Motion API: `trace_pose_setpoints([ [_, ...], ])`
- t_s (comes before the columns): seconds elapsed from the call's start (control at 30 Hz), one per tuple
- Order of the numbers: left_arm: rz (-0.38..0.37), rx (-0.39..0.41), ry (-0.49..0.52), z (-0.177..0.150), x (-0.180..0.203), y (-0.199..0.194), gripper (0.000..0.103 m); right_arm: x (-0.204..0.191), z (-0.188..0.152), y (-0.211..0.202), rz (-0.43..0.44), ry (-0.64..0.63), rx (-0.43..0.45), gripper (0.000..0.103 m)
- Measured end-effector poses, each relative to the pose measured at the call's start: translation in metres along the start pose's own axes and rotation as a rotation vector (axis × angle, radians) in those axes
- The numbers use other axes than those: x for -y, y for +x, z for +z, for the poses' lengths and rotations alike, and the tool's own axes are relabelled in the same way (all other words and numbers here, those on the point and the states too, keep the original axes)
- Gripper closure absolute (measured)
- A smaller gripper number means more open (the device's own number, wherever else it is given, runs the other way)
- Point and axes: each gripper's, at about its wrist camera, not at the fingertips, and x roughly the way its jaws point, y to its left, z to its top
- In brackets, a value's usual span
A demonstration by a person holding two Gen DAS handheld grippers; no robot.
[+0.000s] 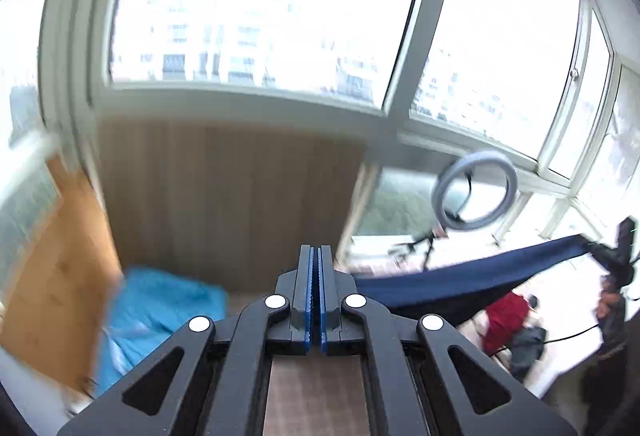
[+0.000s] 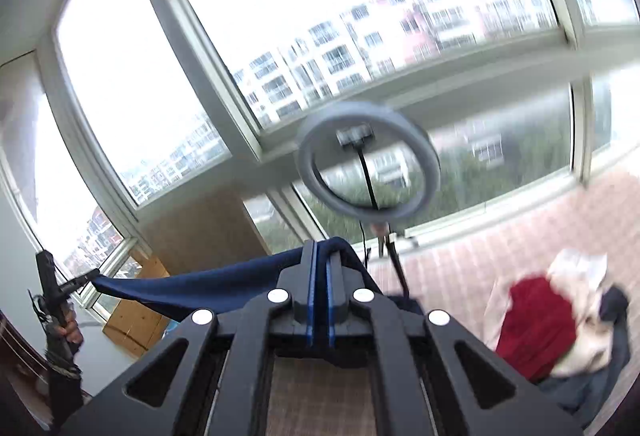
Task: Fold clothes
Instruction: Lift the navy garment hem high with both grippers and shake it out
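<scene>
Left wrist view: my left gripper (image 1: 315, 256) is pressed together on the navy garment (image 1: 460, 282), which stretches away right. Right wrist view: my right gripper (image 2: 320, 256) pinches its other end. Soft, light, limp; I judge edges give best hold.

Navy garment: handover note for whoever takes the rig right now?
Left tool: shut on one end of the navy garment.
Right tool: shut on the other end.
The garment hangs stretched between them in the air; no fold shows yet.
Left to do: fold it, then the pile of red, white and dark clothes lying to the right.
</scene>
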Motion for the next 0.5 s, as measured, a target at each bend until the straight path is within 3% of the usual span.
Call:
trace_pose_setpoints([
  [0.07, 0.034, 0.084, 0.037, 0.031, 0.007, -0.051, 0.103, -0.031, 0.032, -0.045, 0.000, -0.074, 0.067, 0.099],
  [0.13, 0.053, 0.110, 0.061, 0.043, 0.005, -0.085, 0.103, -0.042, 0.033, -0.070, -0.011, -0.099, 0.072, 0.099],
  [0.27, 0.063, 0.057, 0.112, 0.010, 0.000, -0.098, 0.103, -0.042, -0.009, -0.080, -0.034, -0.116, -0.005, 0.099],
  [0.4, 0.030, -0.180, 0.145, -0.077, -0.004, -0.033, 0.103, -0.015, -0.092, -0.053, -0.104, -0.099, -0.154, 0.099],
  [0.5, -0.069, -0.370, 0.142, -0.154, 0.004, 0.033, 0.103, 0.028, -0.160, -0.034, -0.142, -0.014, -0.260, 0.099],
])
